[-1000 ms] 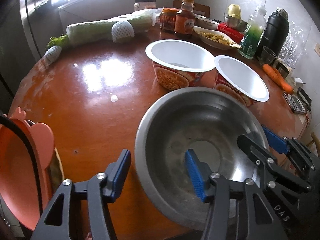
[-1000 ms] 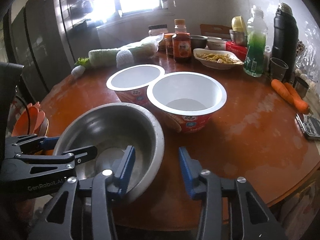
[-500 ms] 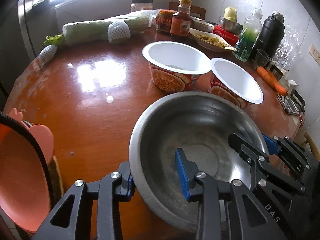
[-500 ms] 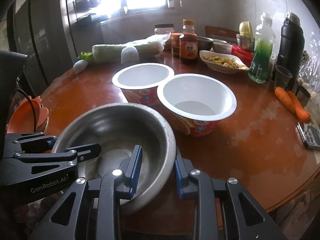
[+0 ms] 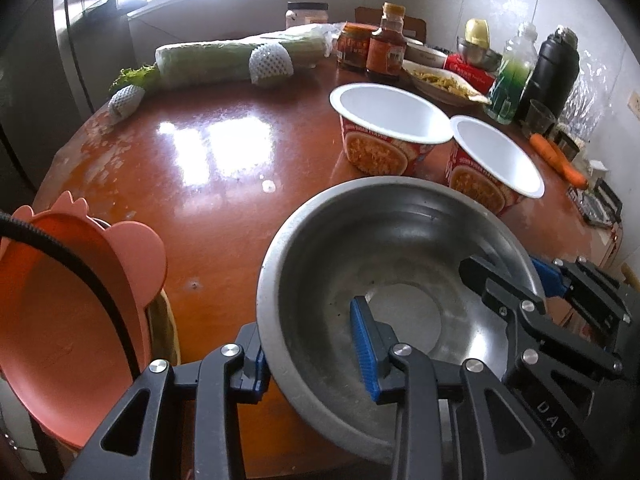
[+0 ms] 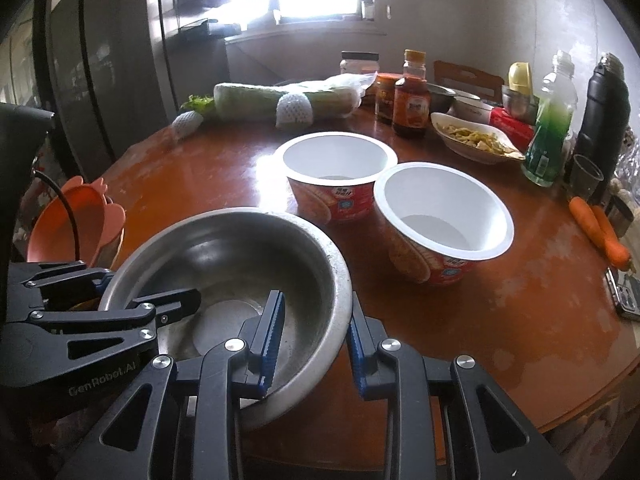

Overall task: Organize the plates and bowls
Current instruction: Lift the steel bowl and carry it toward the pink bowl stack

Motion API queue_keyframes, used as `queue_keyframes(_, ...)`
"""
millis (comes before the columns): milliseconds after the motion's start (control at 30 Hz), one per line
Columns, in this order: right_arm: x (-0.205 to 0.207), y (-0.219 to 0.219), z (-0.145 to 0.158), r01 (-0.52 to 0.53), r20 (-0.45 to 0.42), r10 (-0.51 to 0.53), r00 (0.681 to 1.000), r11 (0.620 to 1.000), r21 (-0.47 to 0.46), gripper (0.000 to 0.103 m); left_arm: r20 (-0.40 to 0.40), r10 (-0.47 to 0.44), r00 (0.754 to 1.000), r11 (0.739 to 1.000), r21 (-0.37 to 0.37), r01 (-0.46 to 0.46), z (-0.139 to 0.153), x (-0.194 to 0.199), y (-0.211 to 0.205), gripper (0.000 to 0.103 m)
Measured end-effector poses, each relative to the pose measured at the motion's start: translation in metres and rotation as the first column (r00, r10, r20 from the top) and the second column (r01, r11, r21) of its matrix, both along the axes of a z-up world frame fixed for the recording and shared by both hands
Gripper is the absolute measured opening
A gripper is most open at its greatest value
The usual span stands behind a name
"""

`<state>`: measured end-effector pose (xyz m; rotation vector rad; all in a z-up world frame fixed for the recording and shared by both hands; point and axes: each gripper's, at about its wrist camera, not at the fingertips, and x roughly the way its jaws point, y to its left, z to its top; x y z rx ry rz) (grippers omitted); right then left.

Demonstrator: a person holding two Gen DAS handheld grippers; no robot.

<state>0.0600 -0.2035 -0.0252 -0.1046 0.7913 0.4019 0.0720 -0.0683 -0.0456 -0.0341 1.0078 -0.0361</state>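
Note:
A steel bowl (image 5: 384, 240) (image 6: 224, 252) is held tilted at the near edge of the round brown table (image 5: 200, 184). My left gripper (image 5: 312, 356) is shut on its near-left rim, one blue pad inside and one outside. My right gripper (image 6: 314, 340) is shut on its right rim the same way; it also shows in the left wrist view (image 5: 532, 280). Two empty white-lined noodle bowls (image 6: 336, 164) (image 6: 444, 208) stand side by side behind the steel bowl. An orange plate (image 5: 60, 312) stands tilted off the table's left edge.
Along the far rim lie a wrapped cabbage (image 5: 236, 56), sauce jars (image 5: 386, 48), a dish of food (image 5: 444, 82), a green bottle (image 6: 550, 128) and a black flask (image 6: 604, 108). Carrots (image 6: 600, 232) lie at the right edge. A black cable (image 5: 80, 272) crosses the orange plate.
Both grippers closed from open onto the steel bowl's rim. The bowl now sits tilted and slightly higher in both views.

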Motion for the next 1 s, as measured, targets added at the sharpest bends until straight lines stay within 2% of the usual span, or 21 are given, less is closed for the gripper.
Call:
queue_keyframes(333,0.002,-0.005,-0.009,0.007,-0.024,-0.007,1.000,1.000,0.003,0.030,-0.006,-0.023,1.000,1.000,0.022,0.023,-0.004,0.000,-0.008,0.036)
queue_keyframes(1000,0.004,-0.015,-0.009,0.038,-0.044,-0.036,0.998,0.999,0.032,0.036,0.032,-0.059,0.998,0.998,-0.017,0.059,0.004,0.000,-0.010,0.037)
